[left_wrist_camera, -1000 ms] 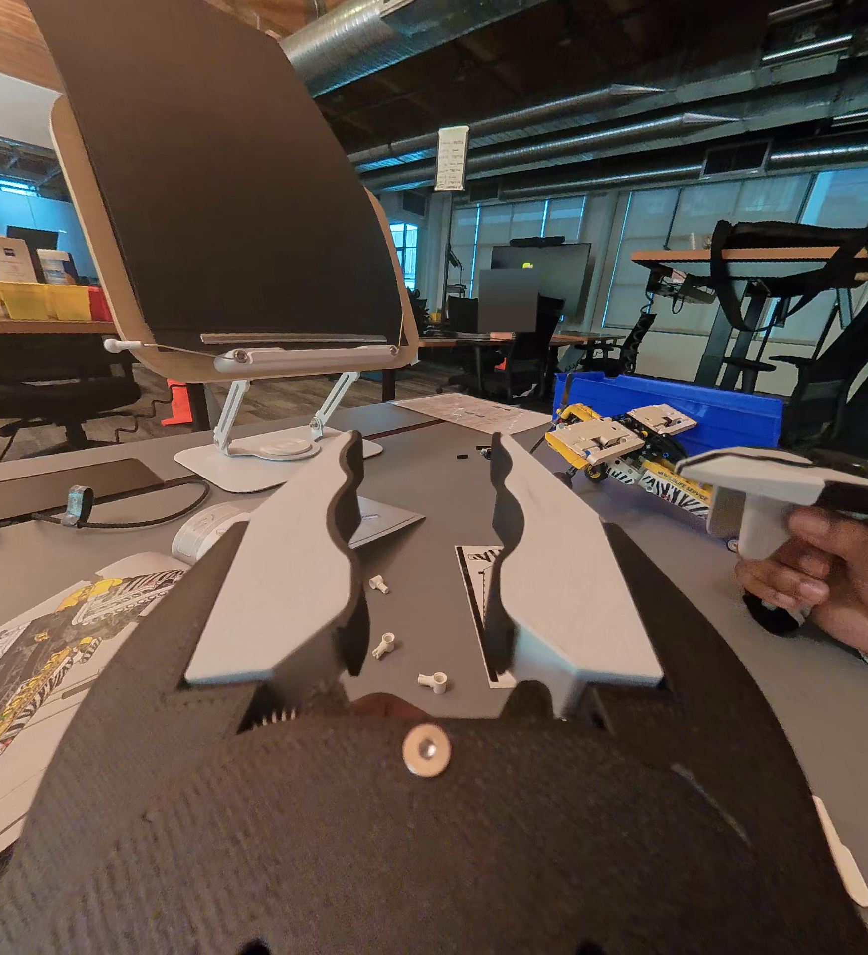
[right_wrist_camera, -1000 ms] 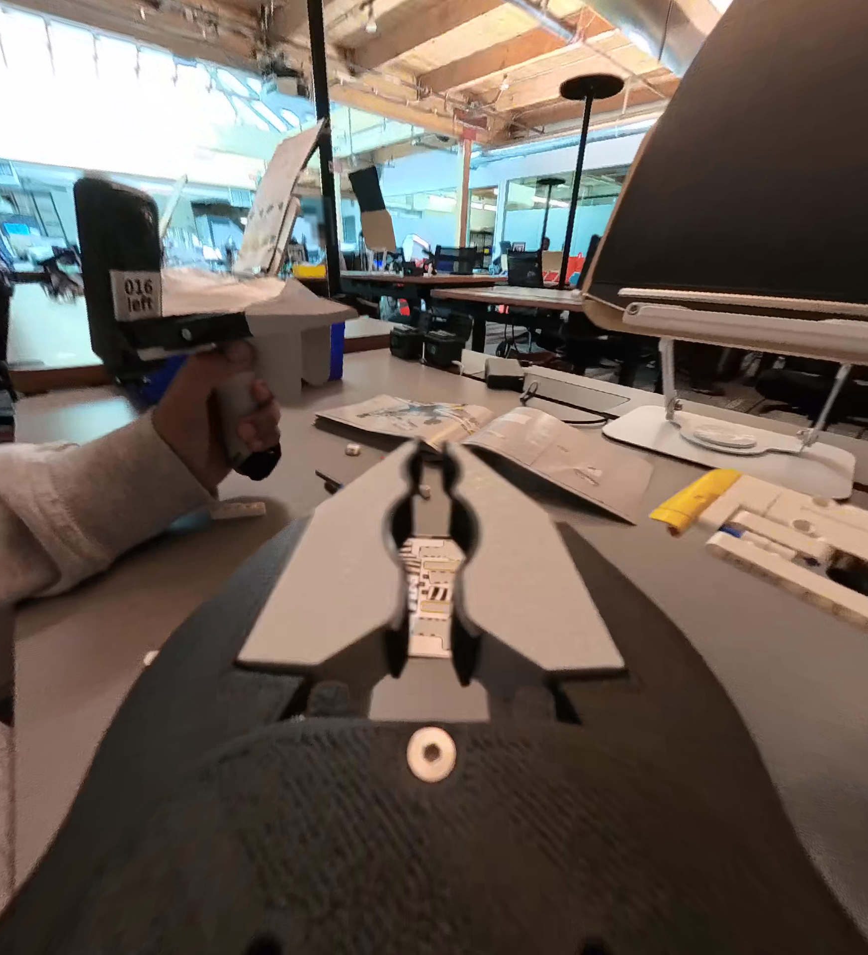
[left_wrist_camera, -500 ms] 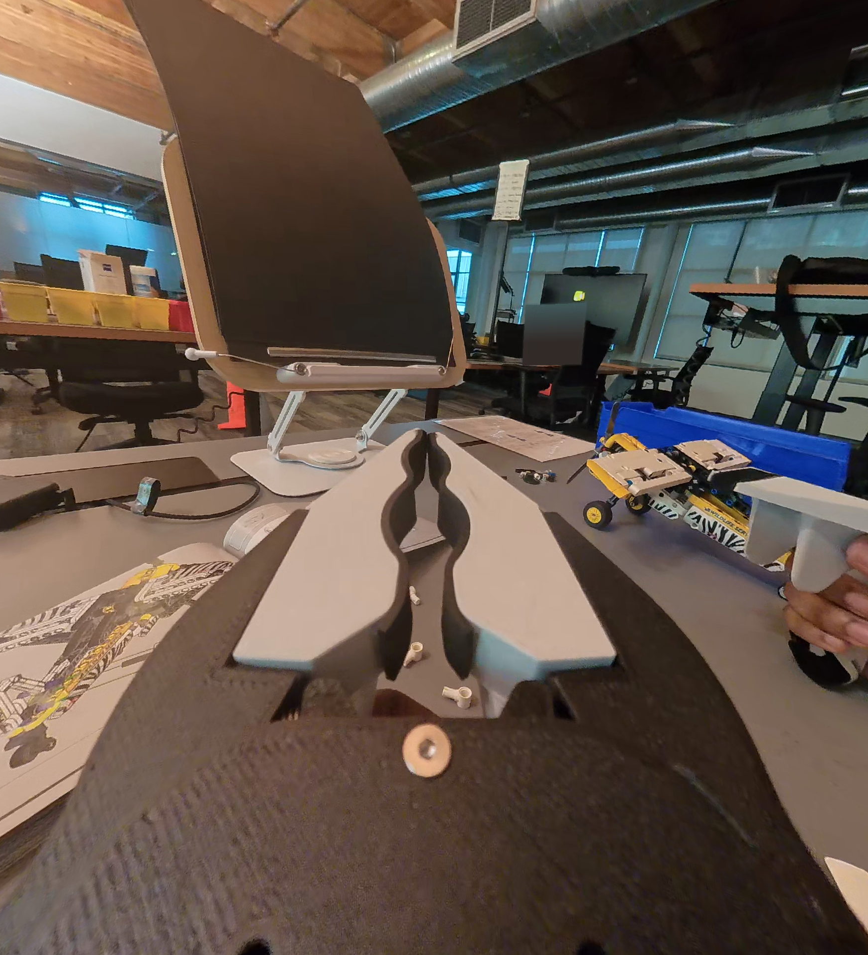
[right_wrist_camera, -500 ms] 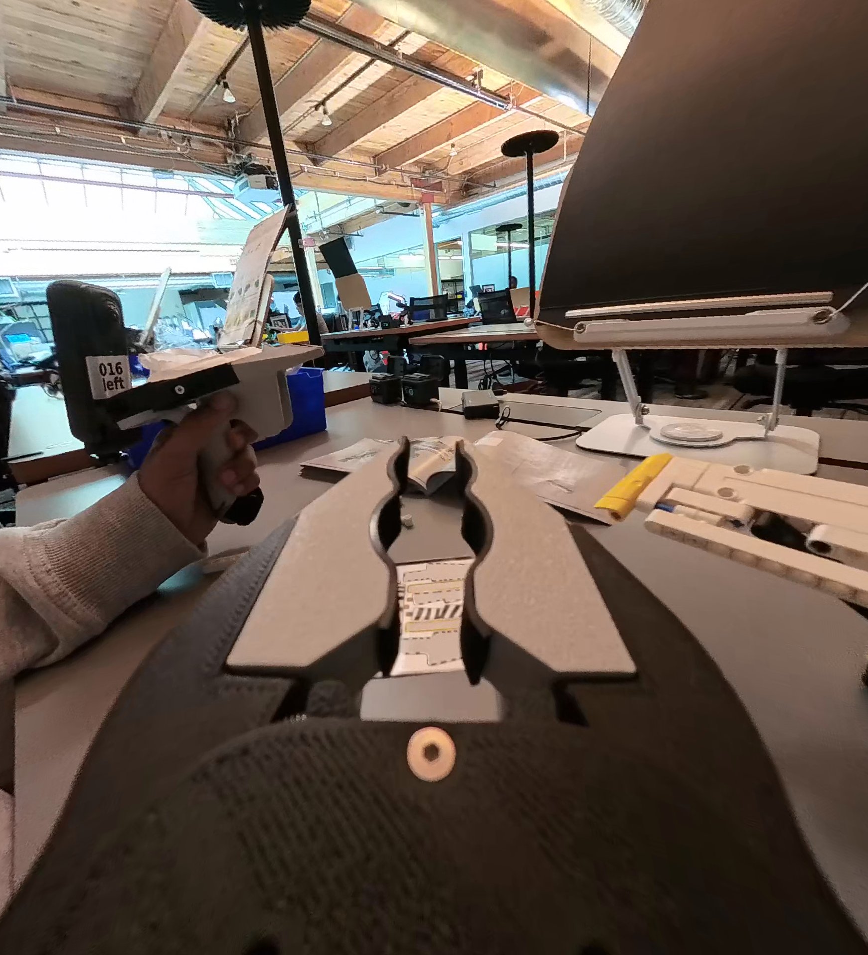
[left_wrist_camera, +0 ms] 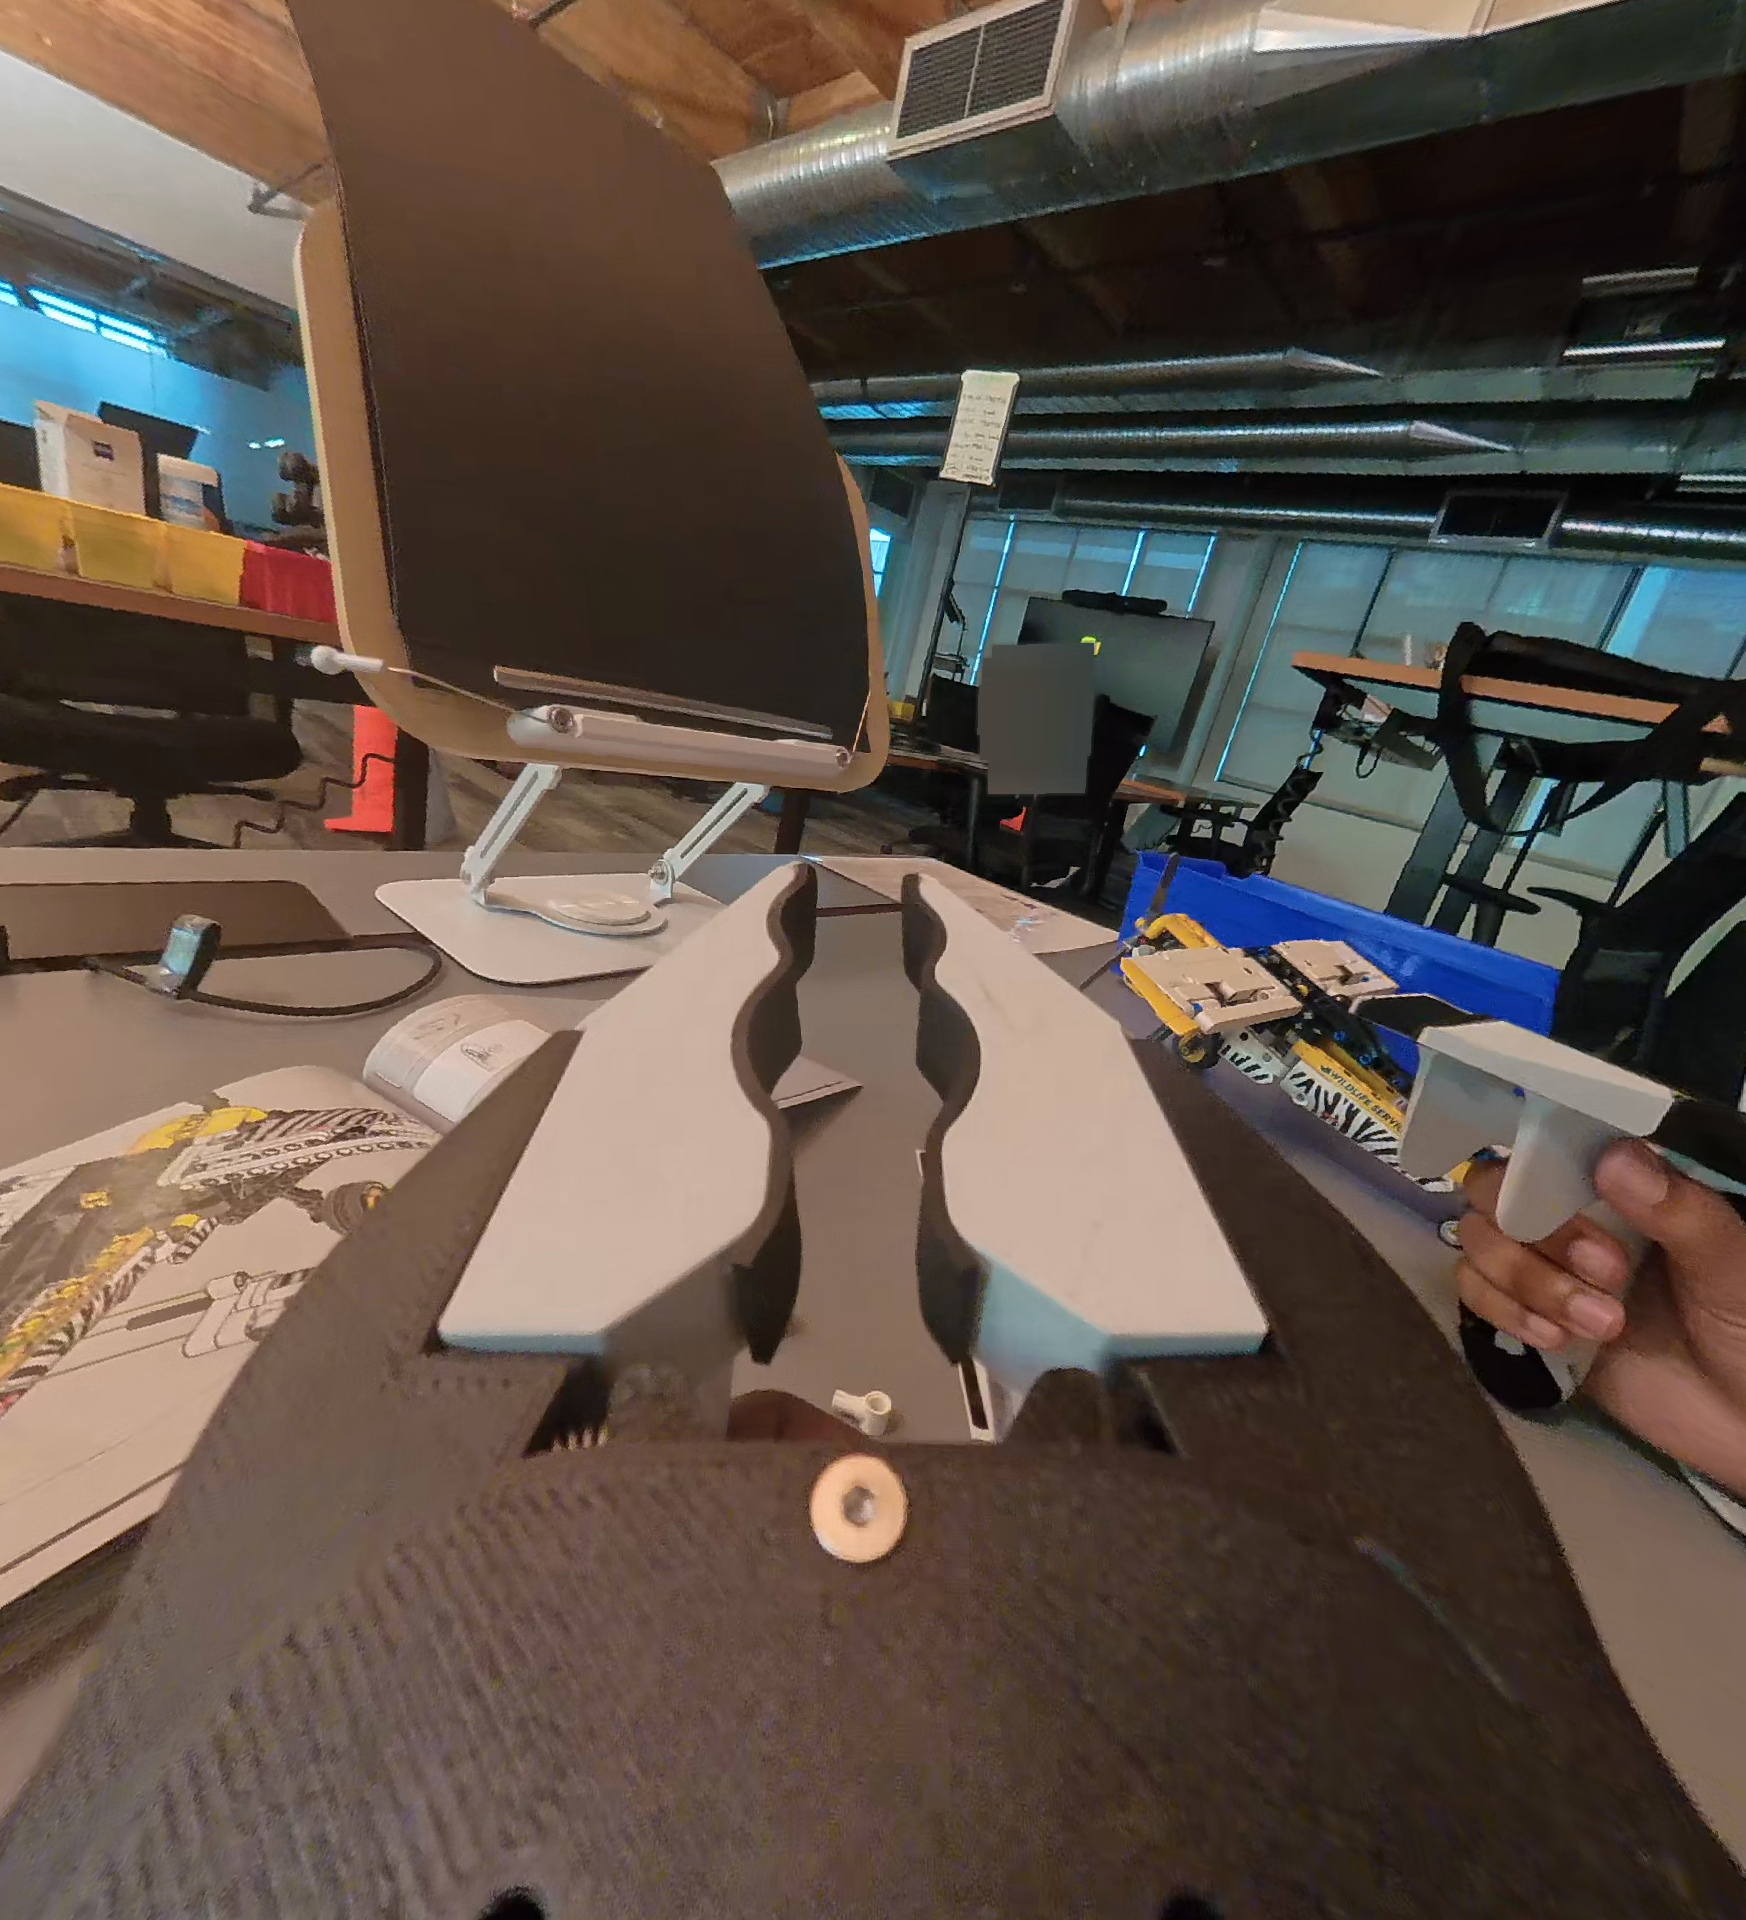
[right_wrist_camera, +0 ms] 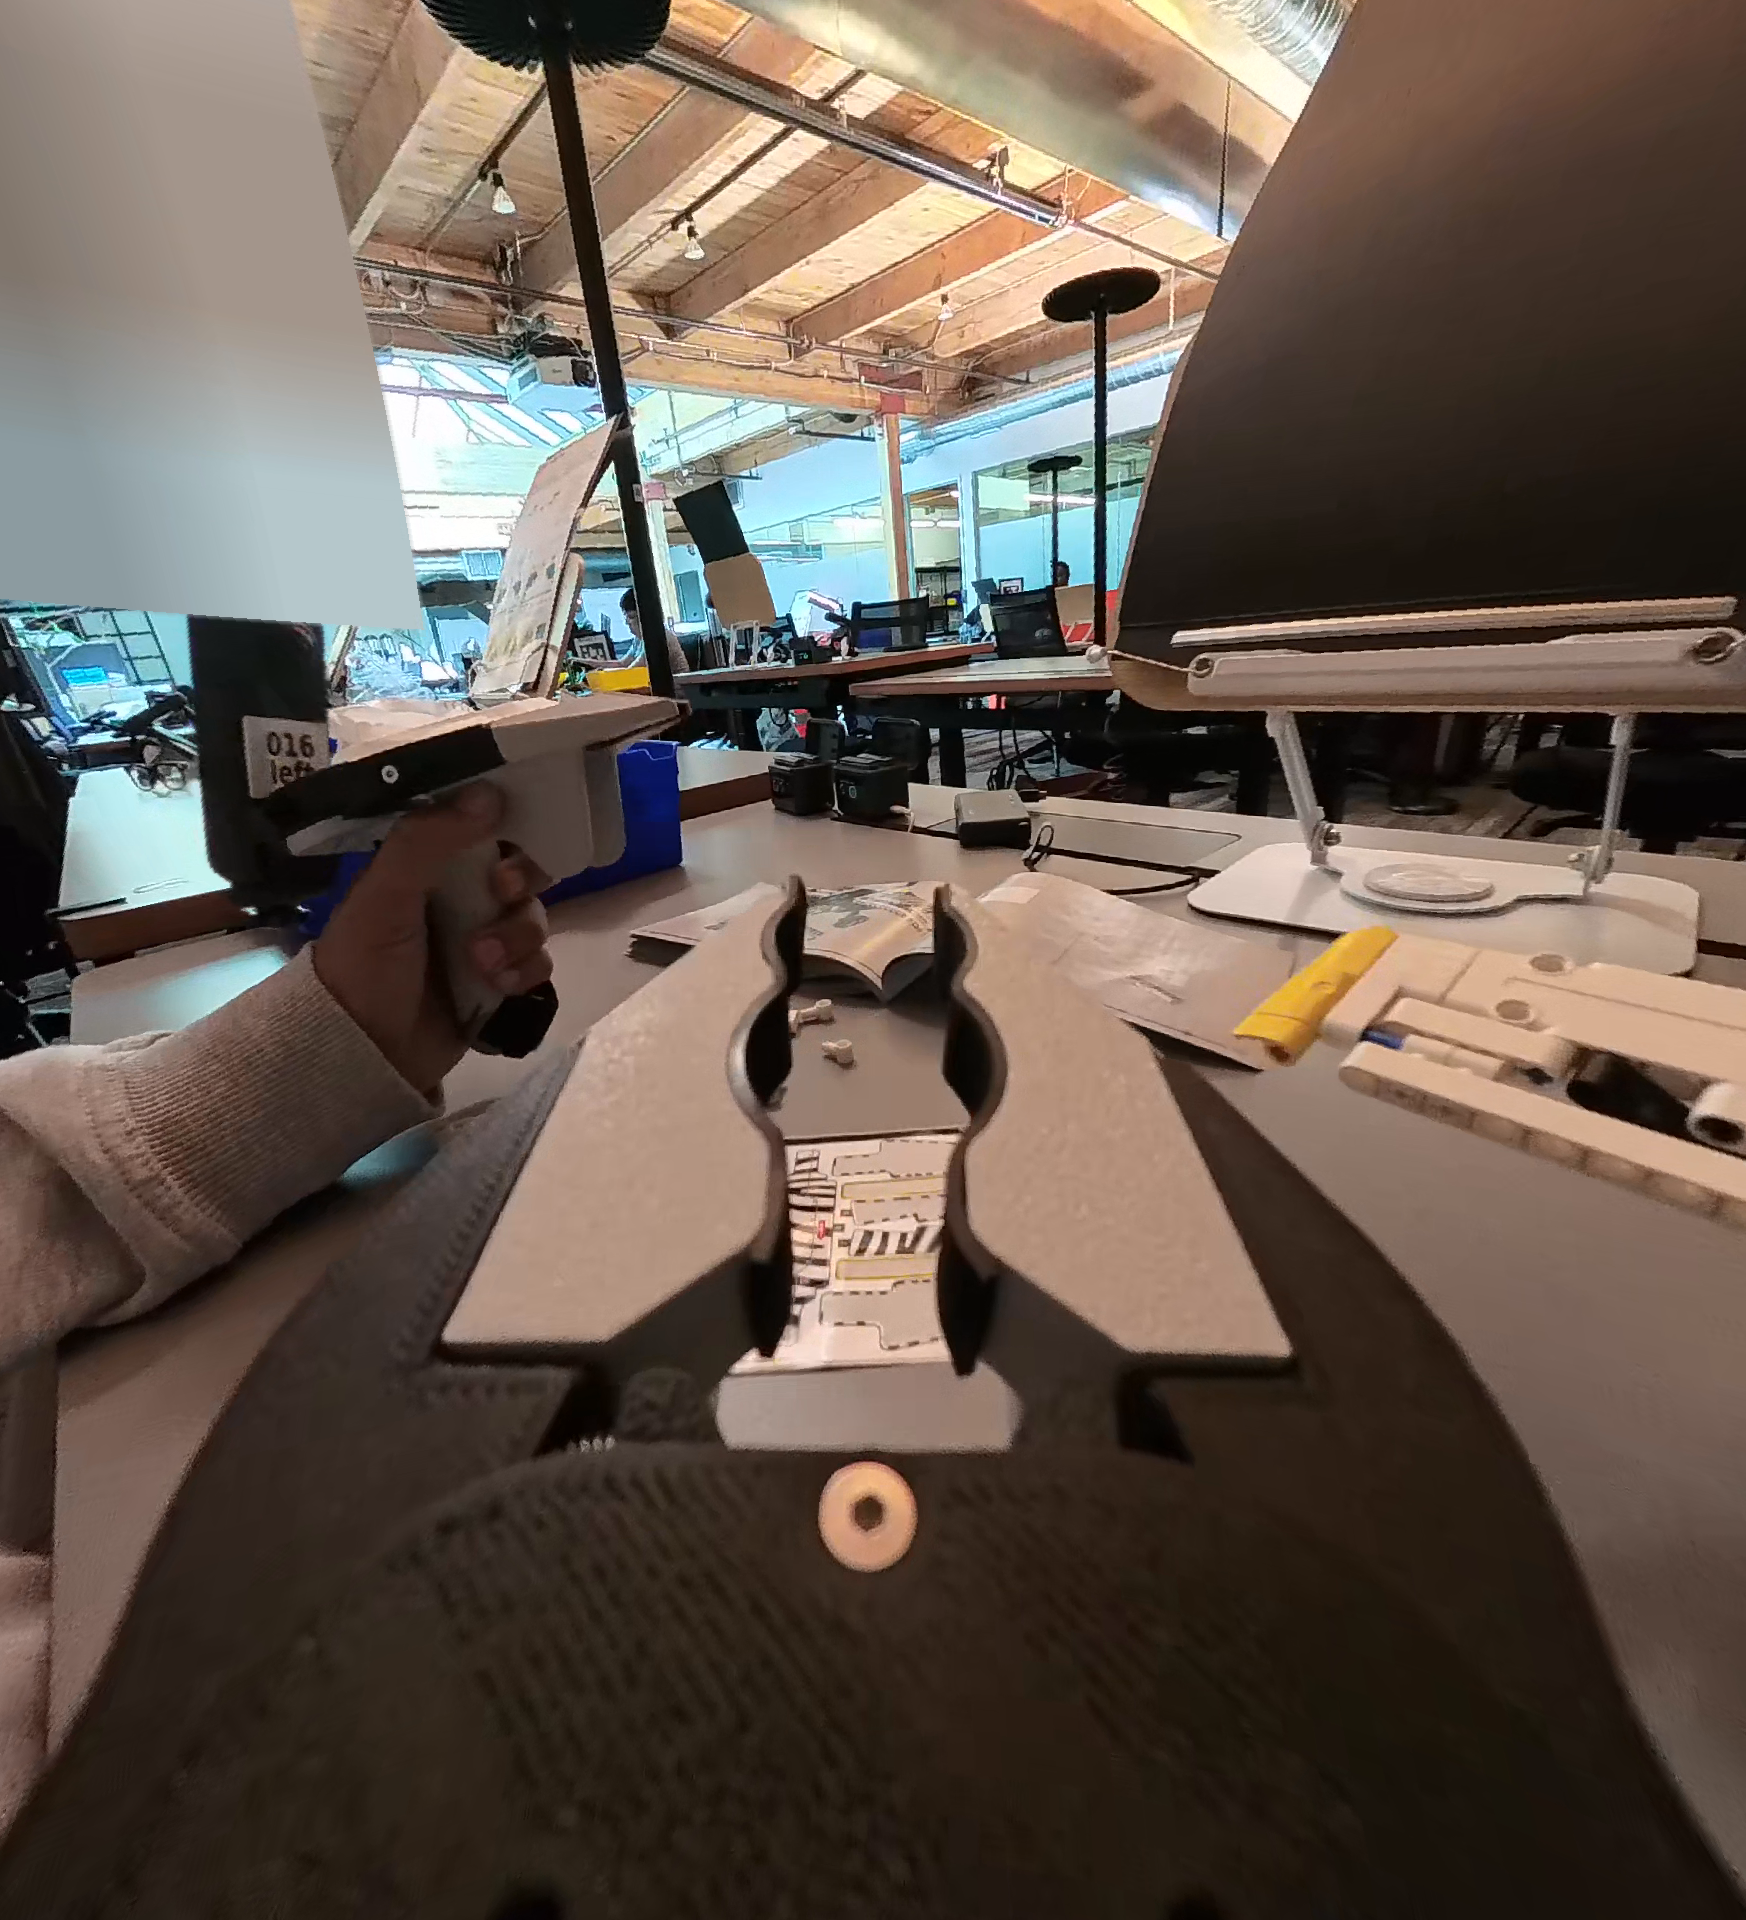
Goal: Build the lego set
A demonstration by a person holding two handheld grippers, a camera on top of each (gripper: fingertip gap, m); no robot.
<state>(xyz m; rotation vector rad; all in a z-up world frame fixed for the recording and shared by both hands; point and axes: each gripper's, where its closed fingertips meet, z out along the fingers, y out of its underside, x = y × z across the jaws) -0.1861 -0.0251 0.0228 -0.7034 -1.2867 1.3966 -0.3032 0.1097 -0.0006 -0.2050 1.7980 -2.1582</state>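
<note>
A yellow, white and zebra-striped lego vehicle [left_wrist_camera: 1253, 997] stands on the grey table [left_wrist_camera: 69, 1039], to the right of my left gripper [left_wrist_camera: 856, 894]. That gripper is slightly open and empty, held above small white pegs [left_wrist_camera: 864, 1408]. My right gripper [right_wrist_camera: 867, 899] is also partly open and empty, over a striped sticker sheet [right_wrist_camera: 869, 1247], with the pegs [right_wrist_camera: 827, 1039] beyond it. The vehicle's white beams and yellow tip [right_wrist_camera: 1534, 1049] are close on its right. An open instruction booklet [left_wrist_camera: 121, 1247] lies at the left; it also shows in the right wrist view [right_wrist_camera: 869, 935].
A stand holding a dark panel [left_wrist_camera: 588, 416] is at the back of the table, with a blue bin [left_wrist_camera: 1368, 935] behind the vehicle. A black cable [left_wrist_camera: 329, 987] runs at the left. A hand holds each gripper handle [left_wrist_camera: 1534, 1132] [right_wrist_camera: 536, 769]. My right fingertips sit around 20 cm from my left ones.
My left gripper went from wide open to nearly shut, then opened slightly, and rose. My right gripper went from shut to partly open.
</note>
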